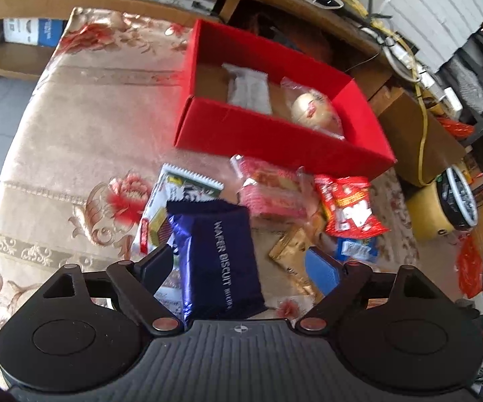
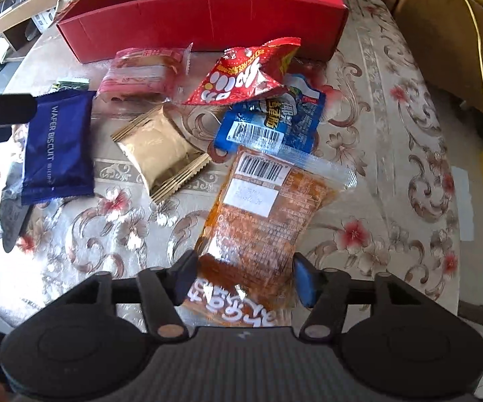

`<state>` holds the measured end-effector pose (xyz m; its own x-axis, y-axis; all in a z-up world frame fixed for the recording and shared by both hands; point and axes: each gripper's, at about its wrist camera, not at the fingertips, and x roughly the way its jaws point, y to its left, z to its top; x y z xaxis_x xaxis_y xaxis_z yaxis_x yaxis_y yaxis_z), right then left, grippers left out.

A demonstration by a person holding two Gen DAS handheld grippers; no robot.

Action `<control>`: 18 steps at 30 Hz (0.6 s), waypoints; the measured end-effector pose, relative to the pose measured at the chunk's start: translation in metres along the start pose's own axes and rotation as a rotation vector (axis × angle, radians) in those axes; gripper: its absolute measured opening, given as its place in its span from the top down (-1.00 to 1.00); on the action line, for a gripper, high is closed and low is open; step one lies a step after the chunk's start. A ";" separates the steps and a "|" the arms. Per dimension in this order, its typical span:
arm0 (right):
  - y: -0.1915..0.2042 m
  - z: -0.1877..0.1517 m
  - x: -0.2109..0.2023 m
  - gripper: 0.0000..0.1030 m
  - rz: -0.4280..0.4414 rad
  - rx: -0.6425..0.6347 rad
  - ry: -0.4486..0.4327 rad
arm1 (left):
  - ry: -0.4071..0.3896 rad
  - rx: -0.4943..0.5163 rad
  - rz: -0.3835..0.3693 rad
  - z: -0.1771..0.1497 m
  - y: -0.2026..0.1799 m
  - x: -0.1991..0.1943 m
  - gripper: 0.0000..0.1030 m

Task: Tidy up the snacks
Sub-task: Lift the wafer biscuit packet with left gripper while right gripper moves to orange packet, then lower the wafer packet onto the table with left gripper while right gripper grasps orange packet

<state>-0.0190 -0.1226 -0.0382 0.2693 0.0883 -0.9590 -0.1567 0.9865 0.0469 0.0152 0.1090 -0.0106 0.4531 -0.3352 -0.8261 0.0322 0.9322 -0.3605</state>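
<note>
Between the spread fingers of the left gripper (image 1: pixel 244 268) lies a dark blue wafer biscuit pack (image 1: pixel 218 261); the jaws stand wide, with the left pad close against the pack's edge and the blue right pad well clear, so nothing is gripped yet. Beyond it on the floral tablecloth (image 1: pixel 73 140) sit a green-and-white packet (image 1: pixel 181 187), a pink wrapped cake (image 1: pixel 271 191), a red snack bag (image 1: pixel 348 204) and a gold sachet (image 1: pixel 291 254). Farther back the red box (image 1: pixel 275 137) already holds a pale wrapped bar (image 1: pixel 248 90) and a round bun in clear wrap (image 1: pixel 315 110), so sorting looks partly done. Judging from this, the next move is to close on the biscuit pack and carry it over the box's near wall. From the right wrist, the right gripper (image 2: pixel 246 278) is likewise wide open, straddling the lower end of an orange clear-wrapped packet (image 2: pixel 258 217) without squeezing it. A blue barcode bag (image 2: pixel 271 124) lies partly under the red bag and touches the orange packet's top. Whether either pack is lifted or flat on the cloth cannot be told, most printed labels are too blurred to read, and the box's far side is cut off in this view.
</note>
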 end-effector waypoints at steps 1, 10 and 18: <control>0.001 0.000 0.001 -0.39 -0.002 0.000 -0.012 | 0.005 0.003 0.011 -0.001 -0.001 0.002 -0.74; -0.003 0.005 0.014 -1.00 -0.007 0.106 -0.029 | 0.024 0.005 0.081 -0.006 -0.005 0.013 -0.75; 0.002 0.001 -0.001 -0.37 0.023 -0.030 -0.126 | 0.060 -0.009 0.175 -0.012 -0.014 0.032 -0.89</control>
<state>-0.0186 -0.1206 -0.0370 0.3822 0.1290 -0.9150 -0.1922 0.9797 0.0579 0.0190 0.0834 -0.0373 0.3969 -0.1761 -0.9008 -0.0503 0.9758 -0.2130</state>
